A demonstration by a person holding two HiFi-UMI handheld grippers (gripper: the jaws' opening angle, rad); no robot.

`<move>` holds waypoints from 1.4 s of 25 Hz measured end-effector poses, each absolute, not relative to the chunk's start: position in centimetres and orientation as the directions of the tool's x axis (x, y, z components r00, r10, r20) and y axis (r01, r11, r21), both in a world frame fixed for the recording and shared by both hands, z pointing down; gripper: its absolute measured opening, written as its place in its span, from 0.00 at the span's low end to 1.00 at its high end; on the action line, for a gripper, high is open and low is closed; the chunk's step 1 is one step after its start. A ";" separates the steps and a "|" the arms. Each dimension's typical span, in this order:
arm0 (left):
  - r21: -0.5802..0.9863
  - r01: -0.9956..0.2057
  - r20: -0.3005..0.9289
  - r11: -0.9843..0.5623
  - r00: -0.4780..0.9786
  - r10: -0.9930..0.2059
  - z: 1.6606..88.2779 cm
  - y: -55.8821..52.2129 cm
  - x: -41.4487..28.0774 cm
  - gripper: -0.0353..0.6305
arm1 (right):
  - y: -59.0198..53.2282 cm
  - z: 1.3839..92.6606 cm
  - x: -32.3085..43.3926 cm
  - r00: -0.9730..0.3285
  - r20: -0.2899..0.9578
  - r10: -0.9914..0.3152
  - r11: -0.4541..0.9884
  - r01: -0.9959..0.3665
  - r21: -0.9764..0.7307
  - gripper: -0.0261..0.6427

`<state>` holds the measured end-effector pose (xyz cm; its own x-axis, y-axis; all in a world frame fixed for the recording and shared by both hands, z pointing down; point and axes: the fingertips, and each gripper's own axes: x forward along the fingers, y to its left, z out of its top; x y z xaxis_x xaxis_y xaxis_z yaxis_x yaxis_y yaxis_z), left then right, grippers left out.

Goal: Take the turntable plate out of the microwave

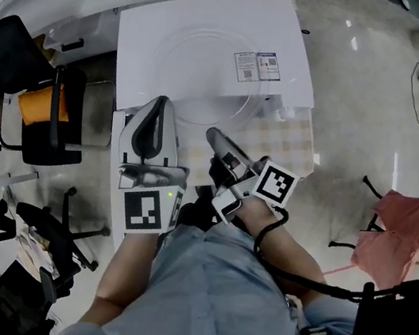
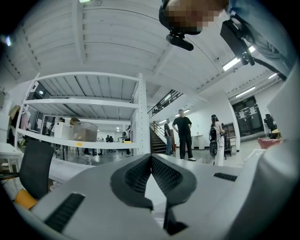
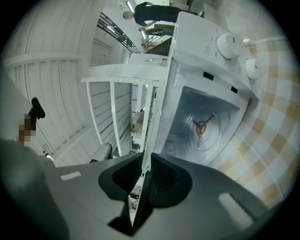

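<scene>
The right gripper (image 3: 144, 174) clamps the rim of the glass plate (image 1: 197, 64), which is already out of the microwave (image 1: 295, 80). The left gripper (image 2: 151, 161) is closed and empty. Next, seemingly: a level set-down.

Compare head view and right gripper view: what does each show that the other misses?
Head view only: the glass plate as a round outline on the microwave top, plus the left gripper. Right gripper view only: the open cavity with its bare three-armed hub, two knobs, and a thin edge-on rim, likely that plate's, gripped between the fingers. Both: the microwave, the checked cloth, the right gripper.
</scene>
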<state>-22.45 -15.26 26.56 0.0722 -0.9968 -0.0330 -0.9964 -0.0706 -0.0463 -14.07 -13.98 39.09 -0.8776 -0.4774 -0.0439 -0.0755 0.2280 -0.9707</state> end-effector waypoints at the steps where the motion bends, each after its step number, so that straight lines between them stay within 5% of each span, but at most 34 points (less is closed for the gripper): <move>1: -0.046 -0.997 -0.034 -0.068 0.070 -0.997 26.5 -15.2 -22.6 0.06 | -14.0 39.1 -14.1 -0.877 -0.043 -0.479 0.226 -0.077 -0.971 0.12; 35: -0.046 -0.998 -0.031 -0.040 0.041 -0.999 26.4 -14.6 -23.3 0.06 | -15.6 39.1 -14.9 -0.872 -0.064 -0.486 0.228 -0.056 -0.972 0.16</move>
<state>-23.25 -14.57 26.43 0.0414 -0.9987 -0.0311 -0.9981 -0.0399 -0.0461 -14.94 -15.60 39.14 -0.8716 -0.4861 -0.0639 -0.0562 0.2284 -0.9719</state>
